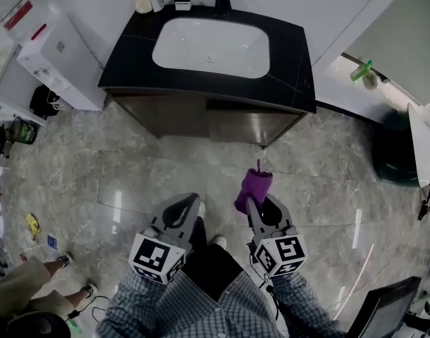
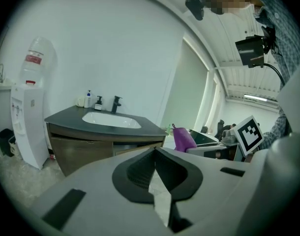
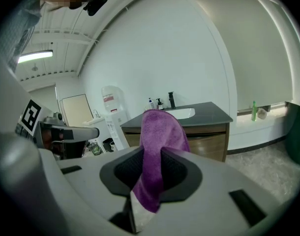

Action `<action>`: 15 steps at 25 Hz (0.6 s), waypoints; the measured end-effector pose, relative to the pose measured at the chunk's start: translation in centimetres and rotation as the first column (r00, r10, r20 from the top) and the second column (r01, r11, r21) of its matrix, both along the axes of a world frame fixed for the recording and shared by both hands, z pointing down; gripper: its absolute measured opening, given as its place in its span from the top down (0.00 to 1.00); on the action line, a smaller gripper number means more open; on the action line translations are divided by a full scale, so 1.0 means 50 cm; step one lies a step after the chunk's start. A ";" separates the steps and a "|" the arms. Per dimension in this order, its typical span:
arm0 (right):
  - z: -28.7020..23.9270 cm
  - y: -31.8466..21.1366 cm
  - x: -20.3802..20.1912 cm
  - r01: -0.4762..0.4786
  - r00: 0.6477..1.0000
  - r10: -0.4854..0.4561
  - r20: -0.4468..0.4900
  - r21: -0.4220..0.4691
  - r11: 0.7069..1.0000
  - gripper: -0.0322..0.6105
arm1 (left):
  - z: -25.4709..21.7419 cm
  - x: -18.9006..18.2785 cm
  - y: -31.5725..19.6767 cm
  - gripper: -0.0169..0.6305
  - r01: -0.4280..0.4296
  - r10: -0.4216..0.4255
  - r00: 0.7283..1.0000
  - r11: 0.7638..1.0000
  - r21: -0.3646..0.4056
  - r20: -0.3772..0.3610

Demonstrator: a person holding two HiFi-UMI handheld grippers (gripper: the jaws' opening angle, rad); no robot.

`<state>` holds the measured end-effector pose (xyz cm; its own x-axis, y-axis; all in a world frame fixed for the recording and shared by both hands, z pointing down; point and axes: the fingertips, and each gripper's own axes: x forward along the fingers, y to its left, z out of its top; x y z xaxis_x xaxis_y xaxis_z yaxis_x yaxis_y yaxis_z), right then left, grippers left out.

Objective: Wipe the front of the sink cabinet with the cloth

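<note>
The purple cloth (image 1: 254,189) was clamped between the jaws of the right gripper (image 1: 263,206), above the floor and apart from the sink cabinet (image 1: 222,122), while the left gripper (image 1: 181,215) was held alongside, its jaws closed together on nothing.

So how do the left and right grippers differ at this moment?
The right gripper is shut on the purple cloth, while the left gripper is shut on nothing. The left gripper's jaws meet pad to pad; the right gripper's are kept apart by the cloth, which sticks out beyond them. Both are held low over the floor, facing the sink cabinet, and neither touches it.
</note>
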<state>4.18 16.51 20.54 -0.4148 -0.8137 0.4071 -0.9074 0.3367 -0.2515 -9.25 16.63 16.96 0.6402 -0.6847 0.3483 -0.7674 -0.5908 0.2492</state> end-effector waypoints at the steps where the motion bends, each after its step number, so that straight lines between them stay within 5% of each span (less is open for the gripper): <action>1: 0.009 -0.023 -0.007 0.003 1.000 -0.003 -0.002 -0.001 1.000 0.81 | 0.008 -0.004 -0.021 0.96 -0.010 0.010 1.000 1.000 -0.004 0.007; 8: 0.087 -0.182 -0.041 0.037 0.997 -0.036 -0.070 0.011 0.999 0.81 | 0.077 -0.011 -0.162 0.96 -0.080 0.080 0.997 0.997 -0.023 0.019; 15: 0.219 -0.284 -0.091 0.131 0.983 -0.127 -0.130 0.020 0.991 0.81 | 0.179 -0.038 -0.247 0.96 -0.021 0.021 1.000 0.998 -0.053 0.000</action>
<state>-0.37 2.32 31.47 -0.4630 -0.7689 0.4410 -0.8800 0.4582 -0.1250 -11.13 4.26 25.92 0.6540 -0.6517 0.3842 -0.7551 -0.5926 0.2804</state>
